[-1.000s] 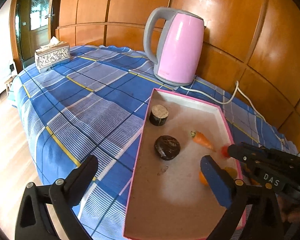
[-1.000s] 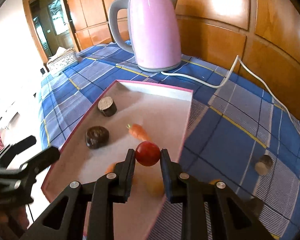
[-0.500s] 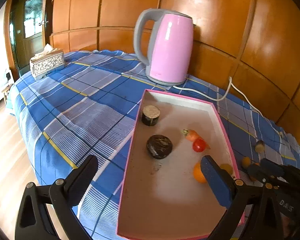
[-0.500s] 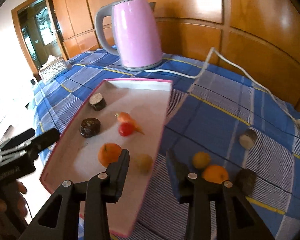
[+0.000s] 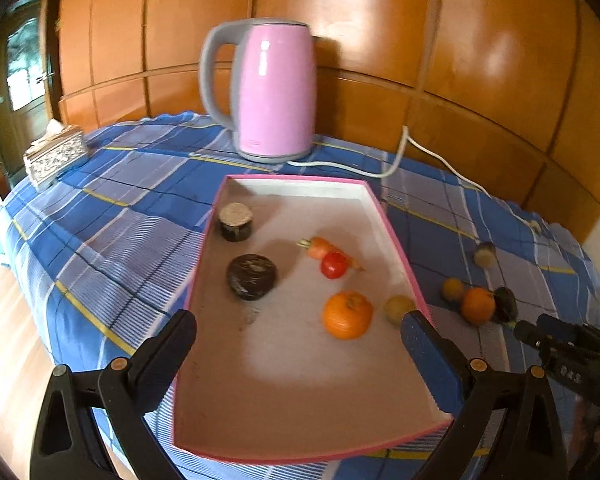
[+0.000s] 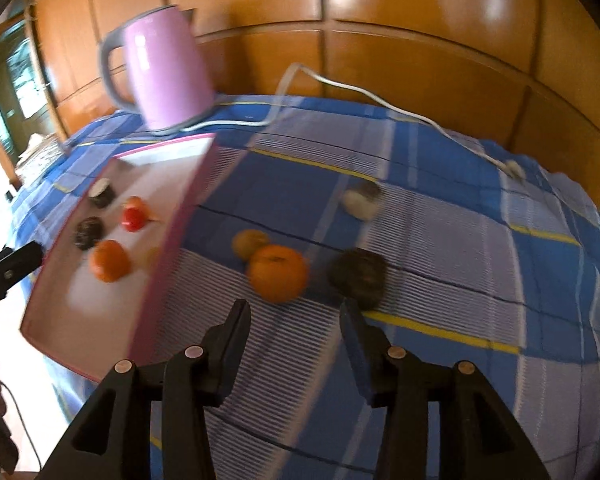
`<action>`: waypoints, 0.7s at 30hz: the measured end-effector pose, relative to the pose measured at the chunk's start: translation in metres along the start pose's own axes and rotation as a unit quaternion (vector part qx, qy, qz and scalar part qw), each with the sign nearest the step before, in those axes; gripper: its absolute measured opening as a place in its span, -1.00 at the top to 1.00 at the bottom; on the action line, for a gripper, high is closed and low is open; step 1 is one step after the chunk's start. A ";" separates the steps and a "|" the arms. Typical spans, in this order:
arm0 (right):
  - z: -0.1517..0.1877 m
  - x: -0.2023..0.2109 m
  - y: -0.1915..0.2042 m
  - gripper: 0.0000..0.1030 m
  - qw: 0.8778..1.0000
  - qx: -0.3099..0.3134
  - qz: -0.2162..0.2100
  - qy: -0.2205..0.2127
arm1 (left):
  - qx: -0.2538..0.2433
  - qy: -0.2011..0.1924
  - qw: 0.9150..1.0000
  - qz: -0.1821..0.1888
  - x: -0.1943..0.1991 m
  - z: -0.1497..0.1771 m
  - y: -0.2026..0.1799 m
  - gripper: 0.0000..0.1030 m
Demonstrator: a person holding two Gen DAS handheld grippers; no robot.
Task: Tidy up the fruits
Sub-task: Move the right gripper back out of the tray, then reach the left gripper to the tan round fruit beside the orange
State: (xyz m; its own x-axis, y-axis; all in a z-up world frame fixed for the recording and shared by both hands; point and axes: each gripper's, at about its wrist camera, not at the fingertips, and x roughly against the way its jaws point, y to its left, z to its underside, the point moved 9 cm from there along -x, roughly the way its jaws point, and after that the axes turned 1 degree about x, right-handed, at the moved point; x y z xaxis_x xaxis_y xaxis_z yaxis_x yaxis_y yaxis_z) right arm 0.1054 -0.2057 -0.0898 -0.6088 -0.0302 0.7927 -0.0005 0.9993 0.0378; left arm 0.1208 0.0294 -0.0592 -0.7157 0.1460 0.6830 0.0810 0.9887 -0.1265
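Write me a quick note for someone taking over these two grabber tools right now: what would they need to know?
Left gripper: open, empty, over the tray.
Right gripper: open, empty, facing the loose orange on the cloth.
Done: tomato, carrot, an orange and a small yellowish fruit in the tray.
Left: the loose orange and the small fruit touching it.

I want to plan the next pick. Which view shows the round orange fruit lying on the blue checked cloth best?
The right wrist view: the round orange fruit sits large, just ahead of the open right gripper. In the left wrist view it is small, far right, beside the pink tray.
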 end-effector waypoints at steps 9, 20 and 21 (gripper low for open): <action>0.025 0.001 -0.067 0.00 0.996 -0.056 0.074 0.009 | -0.054 -0.028 0.997 0.049 0.013 -0.004 -0.037 -0.99; 0.035 0.002 -0.088 0.00 0.995 -0.083 0.064 0.003 | -0.214 0.019 0.973 0.084 0.000 -0.014 -0.100 -0.97; 0.035 0.001 -0.090 0.00 0.995 -0.083 0.063 0.002 | -0.221 0.028 0.971 0.088 -0.005 -0.015 -0.105 -0.84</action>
State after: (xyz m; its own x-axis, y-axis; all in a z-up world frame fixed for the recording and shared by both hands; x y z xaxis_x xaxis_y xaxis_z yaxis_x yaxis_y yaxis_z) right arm 0.0767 -0.2950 -0.1136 -0.5920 0.0951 0.8003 0.2070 0.9776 0.0370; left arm 0.1265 -0.0748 -0.0385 -0.6254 0.3038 0.7187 0.4980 0.8645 0.0679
